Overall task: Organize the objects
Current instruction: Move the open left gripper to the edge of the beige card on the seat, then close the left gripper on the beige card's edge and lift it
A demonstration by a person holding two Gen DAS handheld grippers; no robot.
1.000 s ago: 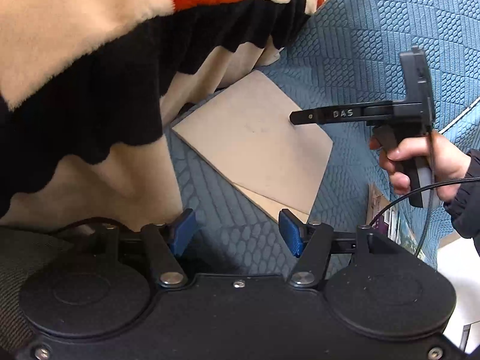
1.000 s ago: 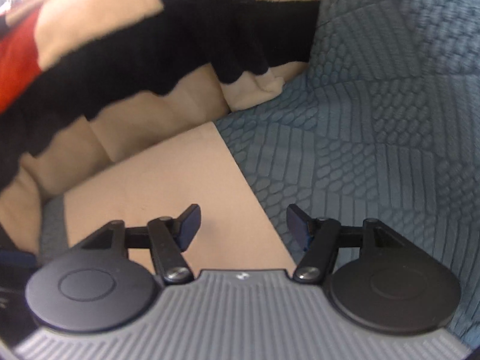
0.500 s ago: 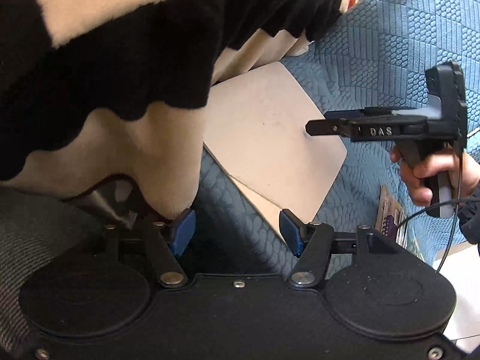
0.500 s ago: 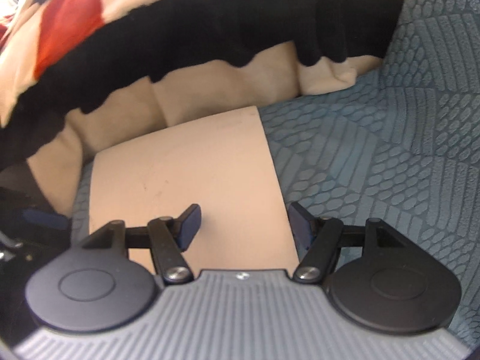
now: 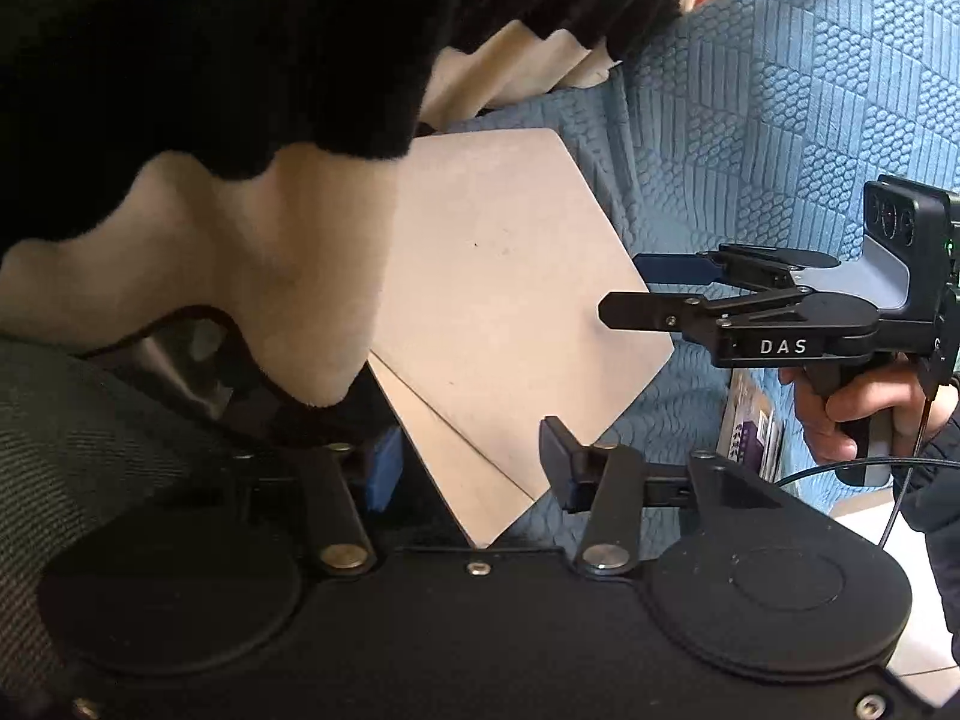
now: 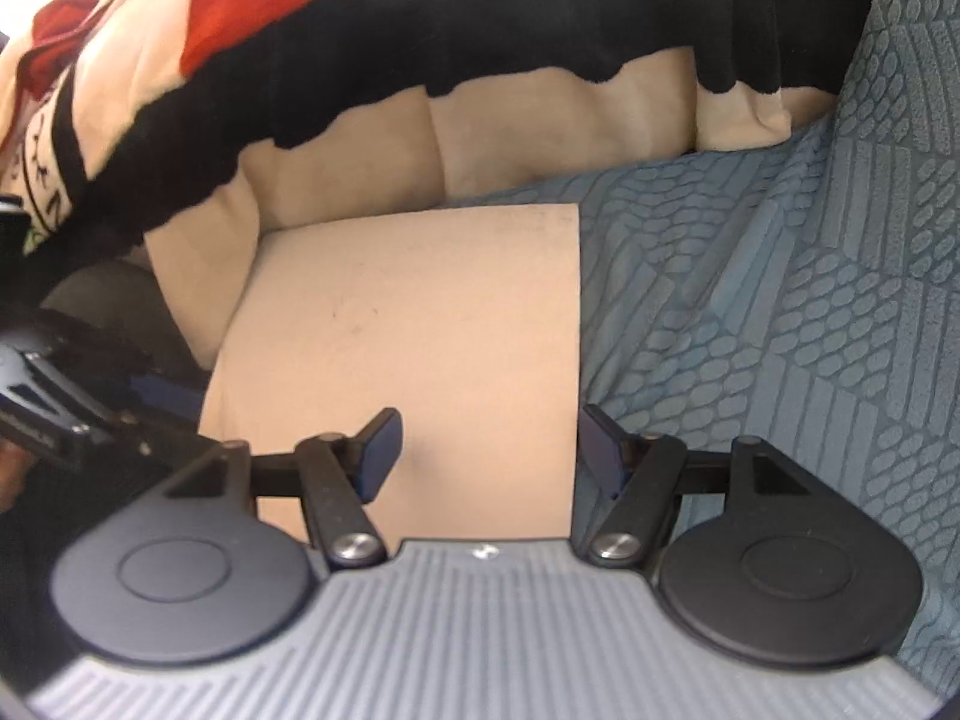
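A flat tan board [image 5: 510, 300] lies on the blue quilted cover [image 5: 780, 90], with a second tan sheet [image 5: 456, 468] showing under its near edge. My left gripper [image 5: 474, 468] straddles the board's near corner. Its jaws are closing, and the pads stand clear of the board. A hand holds my right gripper [image 5: 624, 288] at the board's right corner. In the right wrist view the right gripper [image 6: 489, 450] is open over the board [image 6: 408, 312], with the board's right edge between its fingers. The left gripper [image 6: 90, 408] shows at the left edge there.
A black, cream and orange blanket [image 5: 240, 90] hangs over the board's far left part and reaches down near my left finger. Dark grey fabric [image 5: 72, 432] lies at the left. A printed booklet [image 5: 750, 426] and pale floor [image 5: 870, 516] show beyond the cover's right edge.
The left gripper moved in and down until the board's corner lay between its jaws, which have narrowed. The right gripper slid sideways so the board's right edge sits between its fingers.
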